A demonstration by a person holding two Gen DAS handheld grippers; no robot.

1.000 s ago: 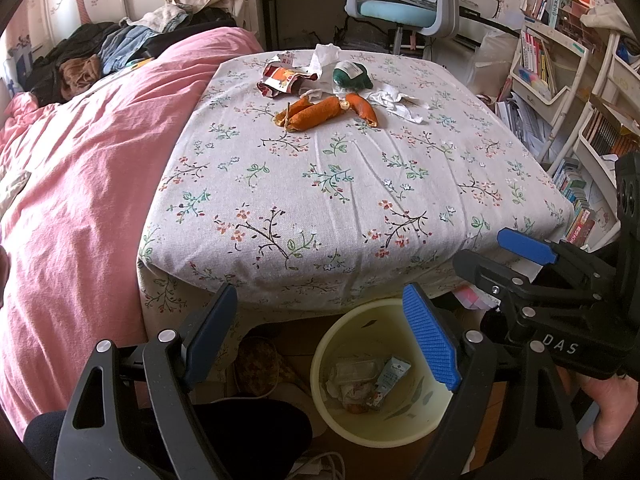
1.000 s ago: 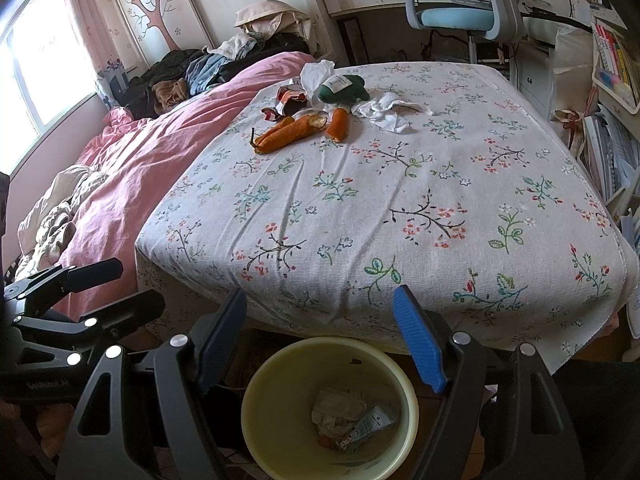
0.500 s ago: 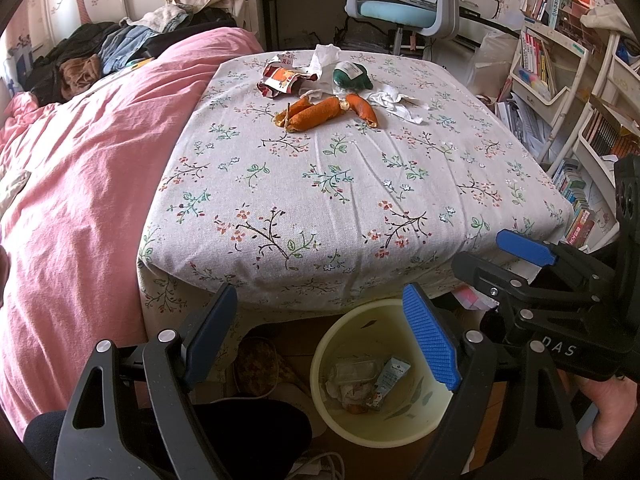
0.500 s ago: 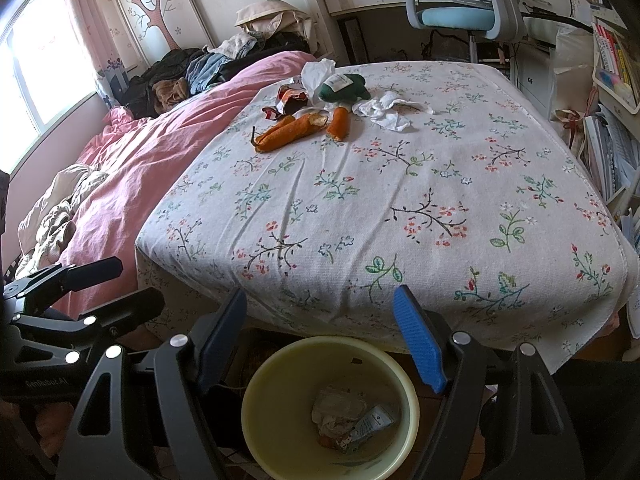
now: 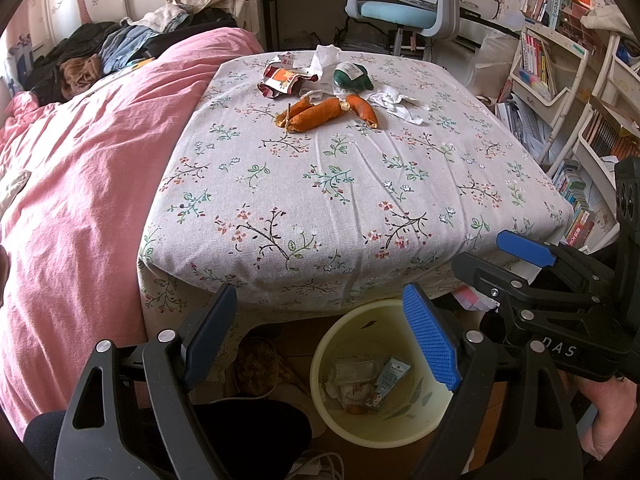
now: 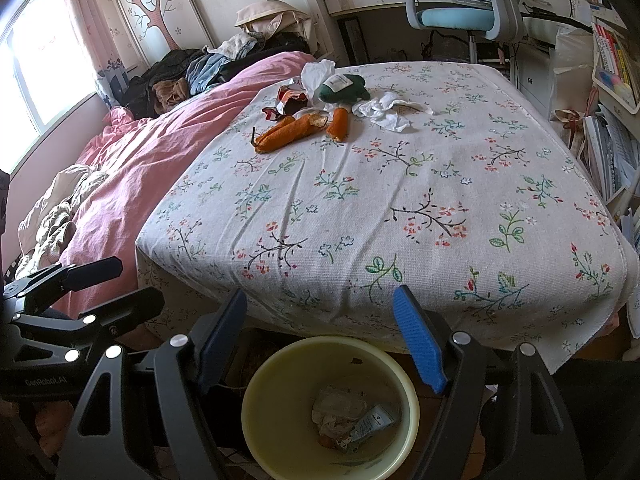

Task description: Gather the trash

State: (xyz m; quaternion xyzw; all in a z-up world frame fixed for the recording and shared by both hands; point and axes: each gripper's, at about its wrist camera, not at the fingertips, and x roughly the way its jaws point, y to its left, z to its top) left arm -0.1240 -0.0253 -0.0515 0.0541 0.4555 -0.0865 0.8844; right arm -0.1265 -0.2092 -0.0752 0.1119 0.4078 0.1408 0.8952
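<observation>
Both grippers hang over the near edge of a table with a flowery tablecloth (image 5: 344, 184), pointing down toward a pale yellow bin (image 6: 256, 412) that sits on the floor just below the table edge. The left gripper (image 5: 320, 332) has its jaws wide apart with nothing between them, and same deal with the right gripper (image 6: 324, 332): spread apart and empty. From the left camera you can also see the right gripper off to the side with a hand (image 5: 612, 412) wrapped round its handle.

The bin already has some stuff at the bottom: crumpled wrappers (image 6: 336, 408) and a small light blue packet (image 6: 372, 422) lying on top of them.

The rest of the trash is way over at the far end of the table, well apart from both grippers. There's a bunch of orange peel (image 5: 320, 114) in long curled strips, a torn red snack wrapper (image 5: 284, 80) just behind it, a dark green lump with a white label (image 5: 352, 78) next to that, and some crumpled white tissues (image 5: 394, 102) on the right of the pile. Another white tissue (image 5: 326, 56) sticks up behind the wrapper.

A pink duvet (image 5: 80, 184) butts up against the left side of the table, and there's a blue office chair (image 5: 404, 4) behind it.
</observation>
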